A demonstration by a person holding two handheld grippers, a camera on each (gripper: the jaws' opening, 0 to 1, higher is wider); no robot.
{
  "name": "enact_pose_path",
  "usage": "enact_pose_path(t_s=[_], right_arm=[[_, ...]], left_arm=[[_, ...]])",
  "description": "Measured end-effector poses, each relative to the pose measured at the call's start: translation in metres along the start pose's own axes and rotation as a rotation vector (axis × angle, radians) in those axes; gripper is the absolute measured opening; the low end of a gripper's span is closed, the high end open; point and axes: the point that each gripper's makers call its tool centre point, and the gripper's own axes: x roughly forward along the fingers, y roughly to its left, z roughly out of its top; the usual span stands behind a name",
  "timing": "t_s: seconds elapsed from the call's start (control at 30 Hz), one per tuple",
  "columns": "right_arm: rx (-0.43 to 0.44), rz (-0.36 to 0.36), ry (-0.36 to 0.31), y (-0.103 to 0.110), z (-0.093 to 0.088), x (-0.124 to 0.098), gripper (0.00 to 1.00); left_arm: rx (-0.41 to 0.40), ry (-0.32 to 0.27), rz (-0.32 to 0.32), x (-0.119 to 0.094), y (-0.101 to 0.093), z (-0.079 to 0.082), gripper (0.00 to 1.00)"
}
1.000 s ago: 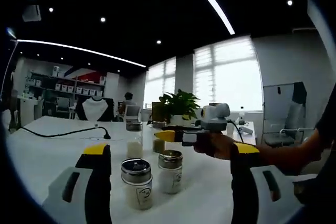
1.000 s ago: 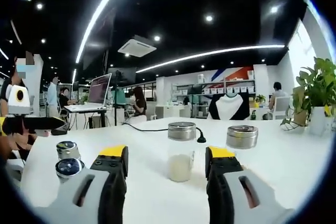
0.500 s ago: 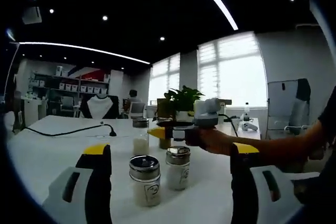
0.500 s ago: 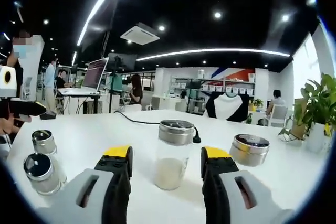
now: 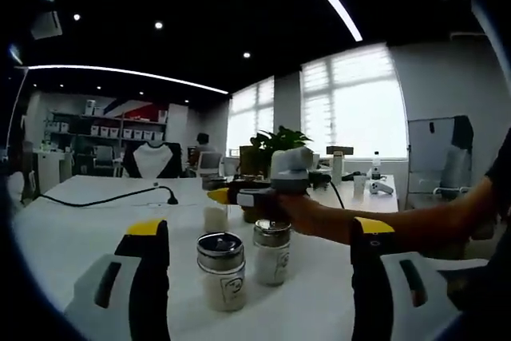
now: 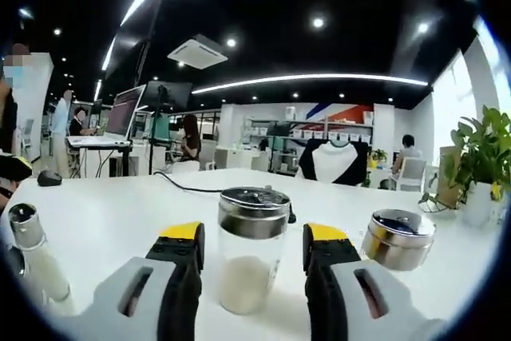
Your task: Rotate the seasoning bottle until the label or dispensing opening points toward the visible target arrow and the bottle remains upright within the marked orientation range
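In my left gripper view, my left gripper (image 5: 251,277) hangs released over the white table (image 5: 72,221), with two steel-capped shakers (image 5: 221,271) upright between its spread jaws at 6 o'clock. In my right gripper view, my right gripper (image 6: 251,277) is also unclenched, its yellow-tipped jaws flanking the seasoning bottle (image 6: 252,249), which stands upright at 6 o'clock; whether they touch the glass I cannot tell. A squat steel-lidded jar (image 6: 397,239) sits at 4 o'clock.

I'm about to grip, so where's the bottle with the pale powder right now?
In the right gripper view, the bottle stands upright on the white table between the right claw's open jaws.
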Motion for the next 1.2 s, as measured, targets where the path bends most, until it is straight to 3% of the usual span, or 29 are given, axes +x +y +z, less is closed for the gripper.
enact_pose_path(t_s=[0.2,0.37,0.8,1.2], right_arm=[[0.003,-0.033,-0.01,-0.003,-0.007,0.002,0.44],[-0.007,-0.009,0.015,0.001,-0.02,0.006,0.41],[-0.009,0.009,-0.002,0.004,-0.017,0.013,0.39],[0.045,0.036,0.005,0.007,-0.013,0.007,0.37]], left_arm=[[0.001,0.016,0.0,0.001,-0.001,-0.005,0.99],[0.006,0.035,-0.002,0.004,-0.003,-0.013,0.98],[0.01,0.047,-0.003,0.005,-0.003,-0.017,0.98],[0.019,0.03,0.011,0.001,0.002,-0.011,0.97]])
